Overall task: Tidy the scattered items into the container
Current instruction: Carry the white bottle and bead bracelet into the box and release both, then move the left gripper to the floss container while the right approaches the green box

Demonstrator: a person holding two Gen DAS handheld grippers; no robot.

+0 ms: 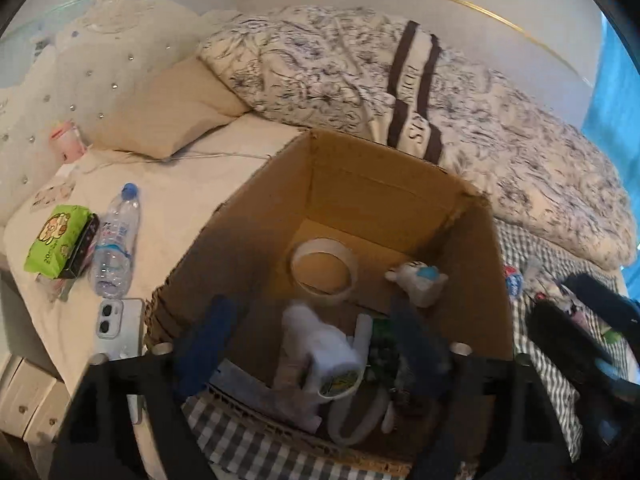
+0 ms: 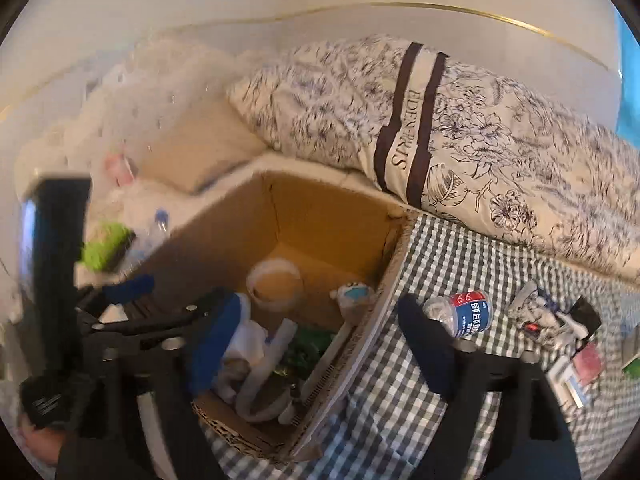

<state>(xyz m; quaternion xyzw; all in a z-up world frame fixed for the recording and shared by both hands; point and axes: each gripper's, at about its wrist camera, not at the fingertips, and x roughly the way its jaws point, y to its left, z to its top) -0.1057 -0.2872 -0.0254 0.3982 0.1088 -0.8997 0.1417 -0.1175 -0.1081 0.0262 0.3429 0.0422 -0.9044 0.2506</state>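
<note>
Over bed (image 1: 224, 168) and box (image 1: 248, 240), both tongs (image 1: 316, 340) (image 2: 320, 340) gape wide, empty.

Soft, even daylight, dim inside the cardboard box (image 1: 384, 200). Fisheye bending curves the edges, corners dark. Motion blur smears the near foreground and the right view's left side.

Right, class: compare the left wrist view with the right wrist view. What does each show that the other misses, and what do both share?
Only the left wrist view shows the white smartphone lying on the cream bedsheet beside the box.

Only the right wrist view shows the small clear bottle with a red-and-blue label on the grey checked blanket, clearly.

Both show the open brown cardboard box holding the white tape roll, the green tissue pack and the clear water bottle with a blue cap.
</note>
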